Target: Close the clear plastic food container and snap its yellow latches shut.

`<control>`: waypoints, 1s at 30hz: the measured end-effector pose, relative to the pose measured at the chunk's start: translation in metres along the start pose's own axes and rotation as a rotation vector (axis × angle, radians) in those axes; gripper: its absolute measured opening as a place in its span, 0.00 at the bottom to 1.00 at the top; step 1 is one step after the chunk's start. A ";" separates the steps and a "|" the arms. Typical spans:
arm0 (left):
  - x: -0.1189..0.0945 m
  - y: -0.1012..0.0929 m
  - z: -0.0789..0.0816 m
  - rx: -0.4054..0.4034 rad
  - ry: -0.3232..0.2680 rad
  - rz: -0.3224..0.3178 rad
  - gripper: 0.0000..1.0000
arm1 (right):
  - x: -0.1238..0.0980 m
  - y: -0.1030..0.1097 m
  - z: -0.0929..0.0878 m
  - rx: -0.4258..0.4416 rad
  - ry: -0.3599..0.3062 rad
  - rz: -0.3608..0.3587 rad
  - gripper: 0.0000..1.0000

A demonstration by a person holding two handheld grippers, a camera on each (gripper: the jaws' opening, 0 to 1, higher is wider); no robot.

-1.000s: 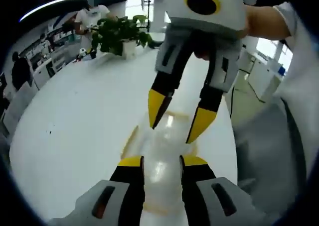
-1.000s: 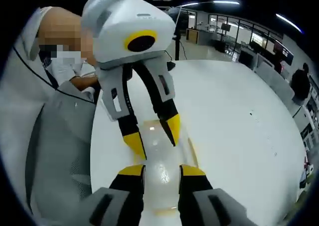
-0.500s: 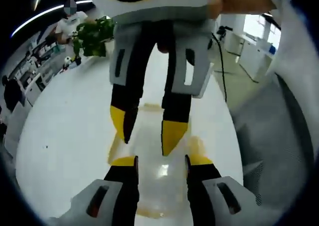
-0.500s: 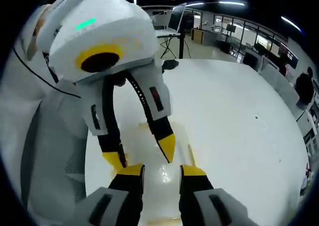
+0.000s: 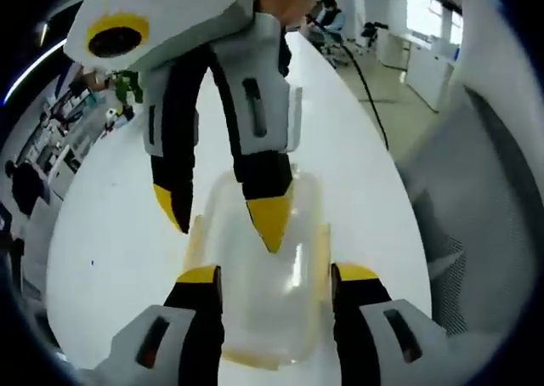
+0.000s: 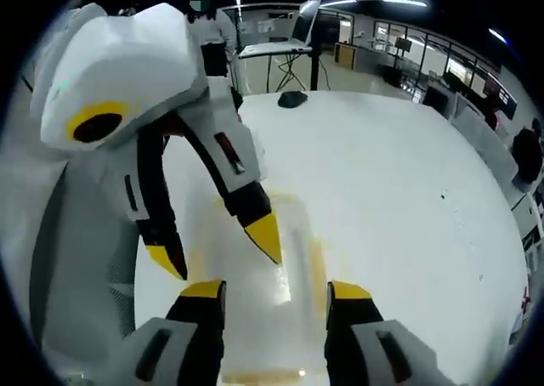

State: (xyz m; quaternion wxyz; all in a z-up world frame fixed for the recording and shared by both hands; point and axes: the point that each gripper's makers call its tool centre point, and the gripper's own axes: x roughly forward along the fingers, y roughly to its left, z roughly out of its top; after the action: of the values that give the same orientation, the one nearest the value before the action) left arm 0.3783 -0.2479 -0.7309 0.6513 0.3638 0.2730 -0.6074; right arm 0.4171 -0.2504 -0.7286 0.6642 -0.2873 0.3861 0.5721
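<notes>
Container (image 5: 259, 284) of clear plastic, lid on, yellow latches (image 5: 197, 237) at its sides, between both gaping, empty tongs

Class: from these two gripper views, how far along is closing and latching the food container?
Done: the lid seems to sit on the container on the white table. In hand: both grippers, the left gripper and right gripper, are open above it, tips pointing down at the lid. Left: the yellow latches; whether any is snapped can't be told.
</notes>
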 end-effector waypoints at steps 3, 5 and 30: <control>0.002 0.000 -0.001 0.020 0.012 0.004 0.52 | 0.003 0.001 -0.001 0.000 0.017 0.032 0.54; 0.002 0.002 -0.002 0.050 0.030 0.016 0.51 | 0.005 0.004 -0.002 0.004 0.028 0.072 0.55; 0.014 0.003 -0.001 0.140 0.062 0.091 0.54 | 0.016 0.010 -0.003 -0.025 0.164 0.197 0.54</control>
State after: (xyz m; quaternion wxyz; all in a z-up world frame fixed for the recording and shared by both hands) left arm 0.3827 -0.2555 -0.7419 0.6423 0.4392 0.2333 -0.5832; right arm 0.4079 -0.2425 -0.7433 0.5674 -0.3020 0.4583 0.6138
